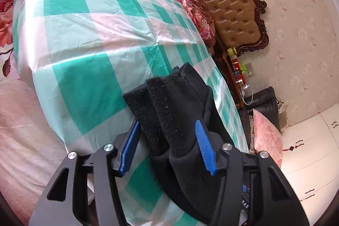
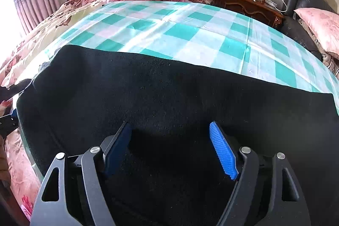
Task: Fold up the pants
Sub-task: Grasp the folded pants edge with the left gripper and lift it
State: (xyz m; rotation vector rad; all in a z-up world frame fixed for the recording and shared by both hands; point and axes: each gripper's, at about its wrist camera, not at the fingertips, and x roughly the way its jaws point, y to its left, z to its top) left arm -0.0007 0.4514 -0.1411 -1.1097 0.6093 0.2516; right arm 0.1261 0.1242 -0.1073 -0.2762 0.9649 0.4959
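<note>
1. My left gripper: jaws spread, with the bunched ribbed end of the black pants between the blue pads, which do not visibly press it.
2. My right gripper: jaws spread, low over the pants; contact cannot be told.
3. The pants lie on the checked sheet, long axis crosswise to my right gripper, the far edge awaiting a fold.
</note>
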